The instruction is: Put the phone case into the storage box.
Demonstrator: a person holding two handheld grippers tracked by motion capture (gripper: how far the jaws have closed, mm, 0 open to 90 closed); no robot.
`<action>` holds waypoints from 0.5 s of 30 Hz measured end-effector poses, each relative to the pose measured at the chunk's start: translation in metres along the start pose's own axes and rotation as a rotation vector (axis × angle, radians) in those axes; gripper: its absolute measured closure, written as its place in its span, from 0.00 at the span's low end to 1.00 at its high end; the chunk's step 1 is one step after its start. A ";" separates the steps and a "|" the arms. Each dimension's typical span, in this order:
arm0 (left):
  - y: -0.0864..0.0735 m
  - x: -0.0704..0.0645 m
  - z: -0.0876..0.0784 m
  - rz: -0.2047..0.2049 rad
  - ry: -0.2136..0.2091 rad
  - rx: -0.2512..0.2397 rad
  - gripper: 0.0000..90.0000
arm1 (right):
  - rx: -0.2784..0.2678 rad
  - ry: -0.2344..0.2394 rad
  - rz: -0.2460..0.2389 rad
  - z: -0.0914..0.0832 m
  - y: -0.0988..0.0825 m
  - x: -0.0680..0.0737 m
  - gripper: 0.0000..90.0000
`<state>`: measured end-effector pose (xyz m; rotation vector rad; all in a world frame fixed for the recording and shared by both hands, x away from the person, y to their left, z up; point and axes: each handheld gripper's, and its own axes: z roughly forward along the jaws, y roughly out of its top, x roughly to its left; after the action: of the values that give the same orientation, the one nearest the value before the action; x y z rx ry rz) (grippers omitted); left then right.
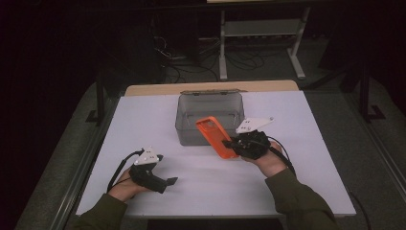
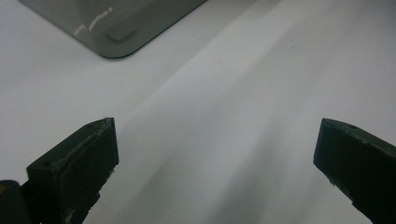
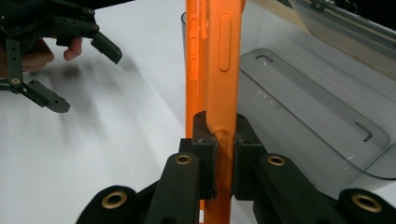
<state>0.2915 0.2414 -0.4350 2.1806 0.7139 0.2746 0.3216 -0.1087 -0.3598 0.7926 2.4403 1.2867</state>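
An orange phone case [image 1: 215,135] hangs tilted above the table, its upper end over the front edge of a clear grey plastic box [image 1: 187,123]. My right gripper [image 1: 229,143] is shut on the case's lower end. In the right gripper view the jaws pinch one edge of the phone case [image 3: 223,56], with the box [image 3: 303,107] just behind it. My left gripper [image 1: 171,181] rests low at the front left of the table, jaws wide open, nothing between them. In the left gripper view its fingertips [image 2: 88,154] frame bare white table and a corner of the box [image 2: 116,28].
The box's clear lid [image 1: 210,91] stands open at its far side. The white table top [image 1: 143,120] ends in a wooden strip [image 1: 143,89] at the back. Beyond it a white desk frame [image 1: 258,33] and cables [image 1: 186,62] stand on a dark floor.
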 end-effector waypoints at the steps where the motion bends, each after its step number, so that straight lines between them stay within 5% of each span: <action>1: 0.000 0.000 0.000 -0.002 0.000 -0.001 0.00 | 0.001 -0.002 -0.001 -0.001 0.001 0.000 0.91; 15: 0.000 0.000 0.000 -0.003 -0.001 -0.004 0.00 | -0.002 -0.014 0.001 -0.005 0.020 -0.007 0.91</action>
<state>0.2919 0.2417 -0.4350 2.1759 0.7150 0.2732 0.3317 -0.1066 -0.3405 0.8001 2.4277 1.2799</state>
